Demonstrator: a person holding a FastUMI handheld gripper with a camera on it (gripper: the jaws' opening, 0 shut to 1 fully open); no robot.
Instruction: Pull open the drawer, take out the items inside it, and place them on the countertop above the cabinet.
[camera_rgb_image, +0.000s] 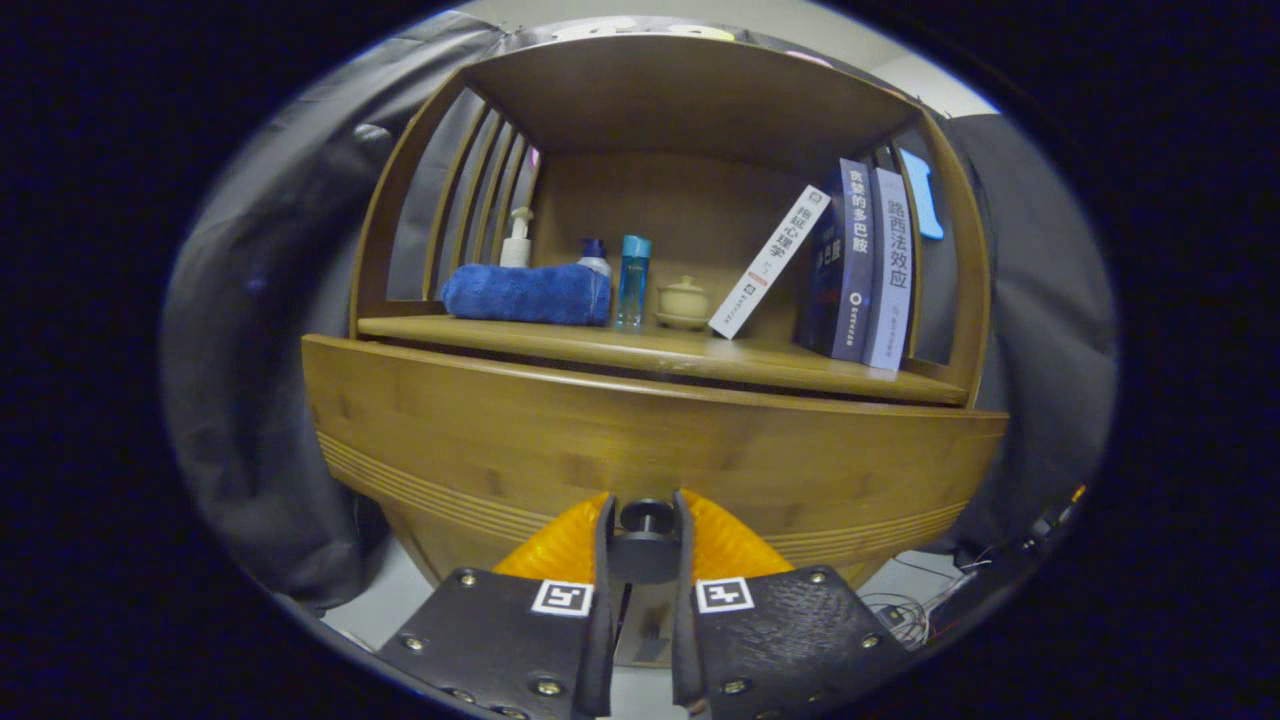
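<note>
The gripper (645, 520) sits low against the wooden cabinet, its jaws drawn in close on the small dark knob (645, 517) of the drawer (640, 455), one orange-backed finger (560, 548) pressing on each side of it. That hold makes sense for the first step: the knob is the only purchase on the broad curved drawer front, and pinching it on both sides should let a straight pull backward slide the drawer out without slipping. The drawer looks shut or nearly so, its front lying flush below the surface (640, 350), so the items inside are hidden and cannot be told from here. Above, the surface already carries a rolled blue towel (527, 293) at the left with a white pump bottle (517, 240) behind it, a slim blue bottle (633, 280) and a small lidded ceramic pot (683, 302) near the middle, and books (850, 265) at the right, one white book (770, 262) leaning against the others. The barest stretch seems to be the front edge ahead of the pot, which would suit whatever comes out of the drawer.
</note>
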